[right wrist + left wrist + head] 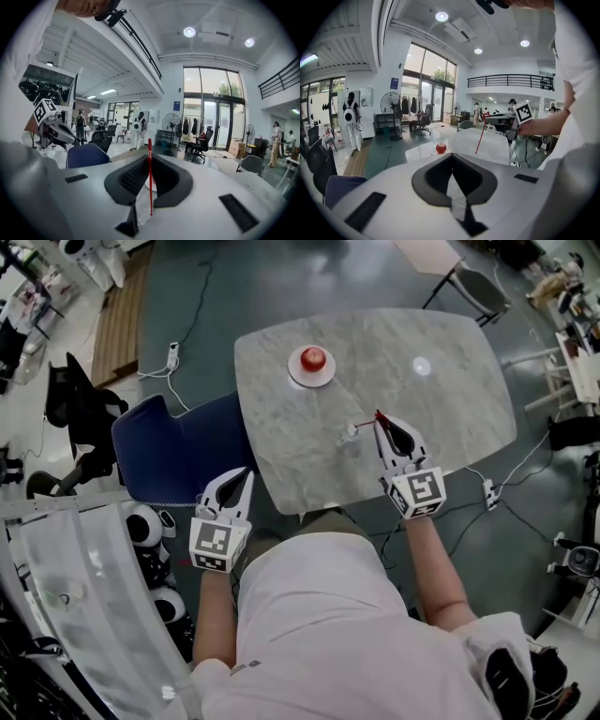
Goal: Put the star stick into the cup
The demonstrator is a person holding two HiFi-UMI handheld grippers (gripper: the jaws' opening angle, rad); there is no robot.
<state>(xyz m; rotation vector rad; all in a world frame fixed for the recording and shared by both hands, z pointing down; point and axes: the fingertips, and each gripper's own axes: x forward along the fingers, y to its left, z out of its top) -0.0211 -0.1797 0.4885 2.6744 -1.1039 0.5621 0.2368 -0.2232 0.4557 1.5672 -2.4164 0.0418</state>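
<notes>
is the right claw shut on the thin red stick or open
Shut on it. The right claw has its jaws nearly together, and the thin red stick stands upright, pinched between them.

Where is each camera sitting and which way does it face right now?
Head view: on the person's head, steeply down at the table; torso, forearms, left gripper, right gripper show.
Left gripper view: on the left gripper, past its shut fingers toward the apple; right forearm shows.
Right gripper view: on the right gripper, along the clamped star stick toward a blue chair.
Shared: each gripper view catches the other gripper.
</notes>
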